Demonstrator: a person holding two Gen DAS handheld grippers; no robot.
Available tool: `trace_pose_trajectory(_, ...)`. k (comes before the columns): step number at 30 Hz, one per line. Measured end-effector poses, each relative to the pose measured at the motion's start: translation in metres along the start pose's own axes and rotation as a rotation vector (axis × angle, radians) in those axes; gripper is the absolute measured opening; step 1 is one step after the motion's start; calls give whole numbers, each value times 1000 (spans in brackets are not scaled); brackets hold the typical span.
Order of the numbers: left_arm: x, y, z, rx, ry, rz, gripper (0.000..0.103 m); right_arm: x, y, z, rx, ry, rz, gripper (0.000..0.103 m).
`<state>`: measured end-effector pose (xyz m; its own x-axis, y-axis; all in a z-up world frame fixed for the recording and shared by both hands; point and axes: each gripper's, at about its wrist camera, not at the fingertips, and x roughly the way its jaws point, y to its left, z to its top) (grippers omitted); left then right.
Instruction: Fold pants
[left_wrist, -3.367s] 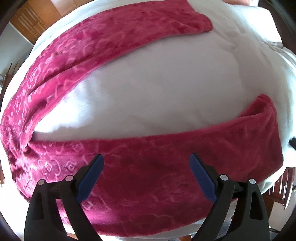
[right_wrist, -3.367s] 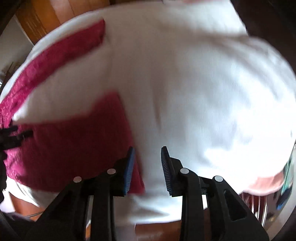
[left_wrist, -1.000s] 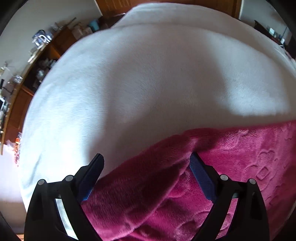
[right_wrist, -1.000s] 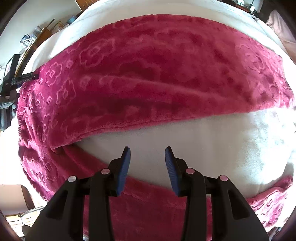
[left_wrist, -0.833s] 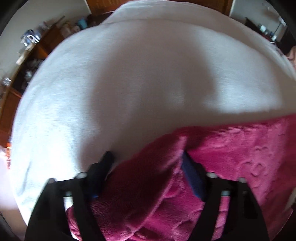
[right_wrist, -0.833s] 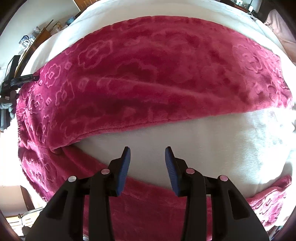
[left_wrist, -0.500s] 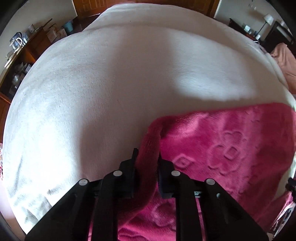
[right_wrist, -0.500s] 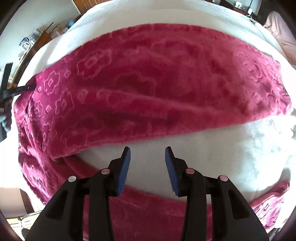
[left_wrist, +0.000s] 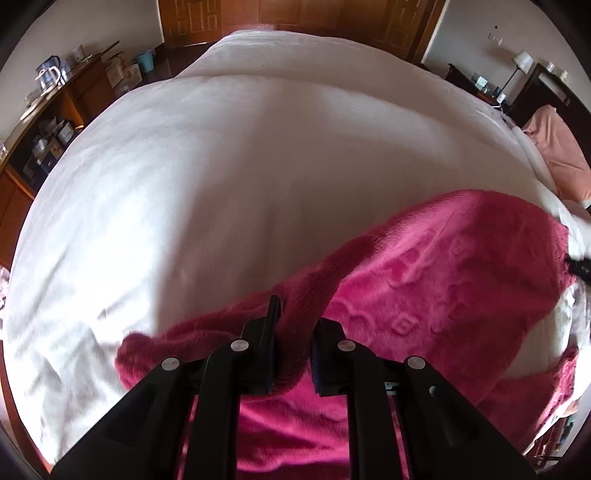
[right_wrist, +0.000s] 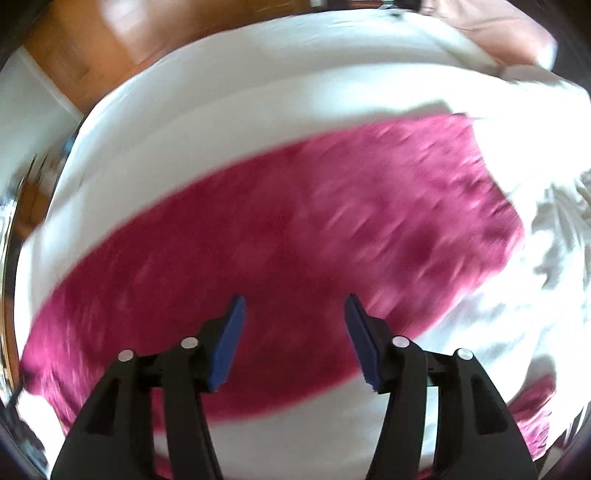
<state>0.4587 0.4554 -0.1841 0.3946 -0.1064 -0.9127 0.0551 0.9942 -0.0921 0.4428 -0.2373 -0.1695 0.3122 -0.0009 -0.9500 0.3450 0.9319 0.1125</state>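
The pink fleece pants (left_wrist: 443, 273) with an embossed flower pattern lie on a white bed (left_wrist: 221, 177). My left gripper (left_wrist: 295, 328) is shut on a raised fold at the pants' edge, which bunches up between its pads. In the blurred right wrist view the pants (right_wrist: 295, 236) stretch as a broad band across the bed (right_wrist: 221, 110). My right gripper (right_wrist: 293, 325) is open and empty, its blue pads above the near edge of that band. A second strip of the pants (right_wrist: 535, 410) shows at the lower right.
A wooden sideboard with boxes and a kettle (left_wrist: 55, 96) stands left of the bed. Wooden doors (left_wrist: 295, 18) are behind it. A peach pillow (left_wrist: 557, 147) and a bedside lamp (left_wrist: 521, 62) are at the right. Rumpled white bedding (right_wrist: 546, 236) lies right of the pants.
My left gripper has closed on the pants' edge and lifted it, with the view tilting up. My right gripper has opened wider and is moving fast over the pants, blurring the view.
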Motion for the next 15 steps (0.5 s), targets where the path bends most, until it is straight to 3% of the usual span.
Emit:
trace_pose_trajectory(7,-28,-17,-49,-28,19,21,13,13,-66,90,233,-35,-26,57)
trace_pose_trajectory(15,-48,-30,-82,-58,46,58,13,55,-106,148,430,20,8,57)
